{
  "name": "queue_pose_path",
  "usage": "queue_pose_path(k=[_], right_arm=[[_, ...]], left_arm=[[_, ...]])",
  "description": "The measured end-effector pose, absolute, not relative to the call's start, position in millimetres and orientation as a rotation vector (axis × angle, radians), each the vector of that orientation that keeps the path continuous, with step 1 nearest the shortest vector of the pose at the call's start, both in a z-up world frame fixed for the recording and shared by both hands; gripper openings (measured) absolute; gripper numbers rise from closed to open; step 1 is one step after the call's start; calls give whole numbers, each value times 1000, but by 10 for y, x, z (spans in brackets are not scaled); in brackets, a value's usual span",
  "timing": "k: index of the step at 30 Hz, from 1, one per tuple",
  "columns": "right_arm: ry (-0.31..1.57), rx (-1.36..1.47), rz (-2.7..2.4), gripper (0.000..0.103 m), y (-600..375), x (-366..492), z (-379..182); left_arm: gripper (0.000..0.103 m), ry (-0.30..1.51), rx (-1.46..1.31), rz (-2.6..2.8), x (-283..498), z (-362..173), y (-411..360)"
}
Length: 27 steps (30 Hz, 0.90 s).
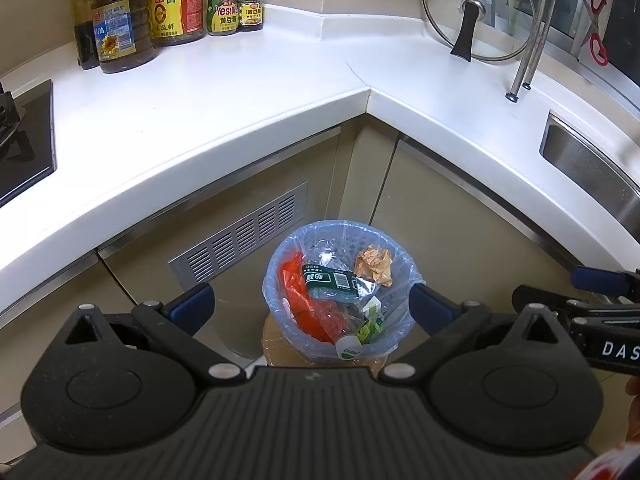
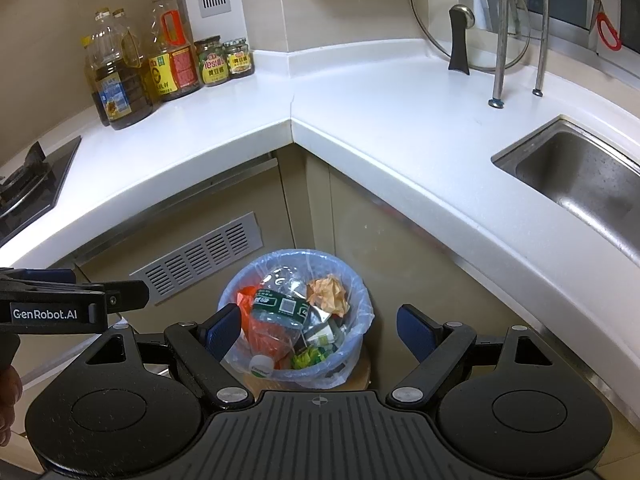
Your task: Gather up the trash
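A small blue bin [image 1: 280, 256] lined with a clear bag stands on the floor in the cabinet corner. It holds a crushed plastic bottle with a green label [image 1: 330, 280], a red plastic bag [image 1: 296, 284] and a crumpled brown paper [image 1: 374, 266]. My left gripper [image 1: 312, 304] is open and empty, above the bin. In the right wrist view the bin [image 2: 360, 308] sits between the fingers of my right gripper [image 2: 318, 328], which is open and empty above it. The bottle [image 2: 280, 308] and brown paper [image 2: 328, 294] show there too.
A white L-shaped counter [image 1: 240, 92] wraps the corner. Oil bottles and jars [image 1: 160, 12] stand at its back left. A stove [image 1: 24, 140] is at the left, a steel sink [image 2: 580, 176] at the right. A glass lid [image 1: 476, 12] and red scissors [image 1: 598, 28] are at the back right.
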State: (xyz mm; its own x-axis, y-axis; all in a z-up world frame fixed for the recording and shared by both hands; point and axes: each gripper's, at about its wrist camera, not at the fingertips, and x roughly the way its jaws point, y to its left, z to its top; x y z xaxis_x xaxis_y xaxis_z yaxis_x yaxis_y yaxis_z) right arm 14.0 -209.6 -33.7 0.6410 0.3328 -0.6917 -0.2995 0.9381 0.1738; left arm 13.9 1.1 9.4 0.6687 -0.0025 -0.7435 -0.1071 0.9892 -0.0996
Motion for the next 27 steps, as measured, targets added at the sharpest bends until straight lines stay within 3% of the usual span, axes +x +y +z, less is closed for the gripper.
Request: queue_pose_path(k=[27], right_arm=[[795, 40, 363, 85, -2079, 136, -332]], left_arm=[[102, 828, -137, 48, 123, 121, 36]])
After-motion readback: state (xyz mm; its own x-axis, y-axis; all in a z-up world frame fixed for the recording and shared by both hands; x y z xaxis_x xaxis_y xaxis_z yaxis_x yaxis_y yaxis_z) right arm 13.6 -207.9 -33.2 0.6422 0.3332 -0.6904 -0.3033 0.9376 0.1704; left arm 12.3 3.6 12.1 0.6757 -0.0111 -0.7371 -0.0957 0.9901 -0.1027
